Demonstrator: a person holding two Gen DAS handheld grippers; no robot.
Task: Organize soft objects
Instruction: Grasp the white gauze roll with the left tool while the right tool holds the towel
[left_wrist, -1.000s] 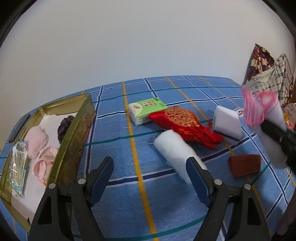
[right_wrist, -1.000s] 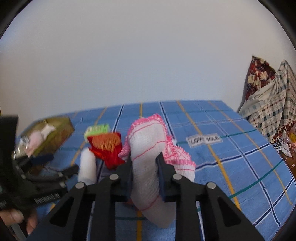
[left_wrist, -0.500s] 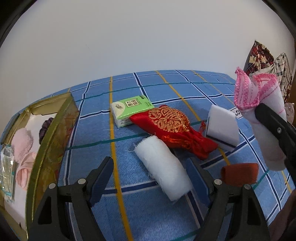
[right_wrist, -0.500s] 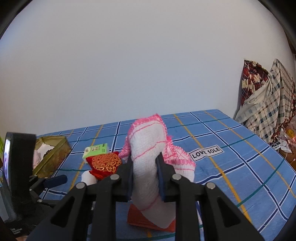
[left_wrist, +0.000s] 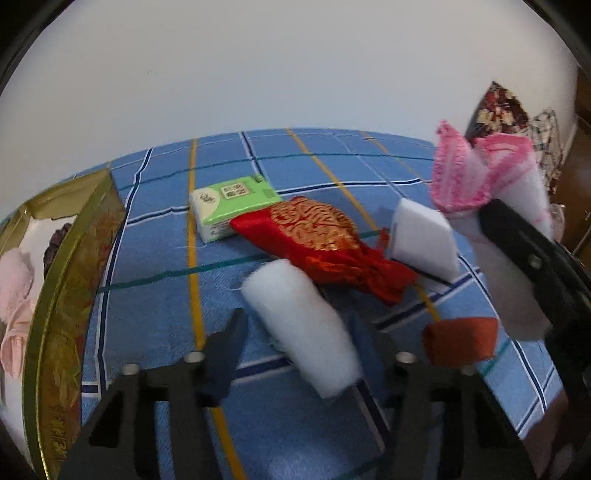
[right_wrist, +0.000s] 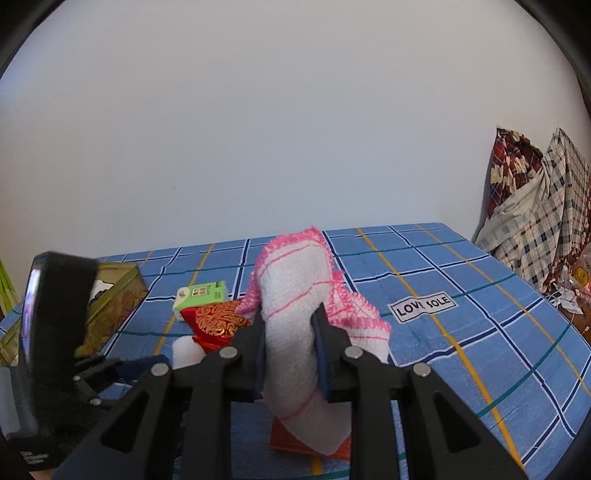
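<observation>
My right gripper (right_wrist: 289, 345) is shut on a white cloth with pink edging (right_wrist: 295, 284) and holds it above the bed; the cloth also shows at the right of the left wrist view (left_wrist: 480, 177). My left gripper (left_wrist: 295, 343) is open, its fingers on either side of a white fluffy roll (left_wrist: 299, 321) lying on the blue checked bedsheet (left_wrist: 155, 251). A red and gold pouch (left_wrist: 317, 236), a green tissue pack (left_wrist: 232, 203), a white sponge block (left_wrist: 421, 236) and a rust-brown pad (left_wrist: 461, 339) lie nearby.
A gold box (left_wrist: 70, 295) at the left holds pink and dark soft items (left_wrist: 14, 280). Patterned cloths (right_wrist: 535, 206) are piled at the right by the wall. A "LOVE SOLE" label (right_wrist: 424, 306) lies on the sheet.
My left gripper has moved forward and right, so the white roll now lies between its fingers. My right gripper has lifted the pink-edged cloth higher.
</observation>
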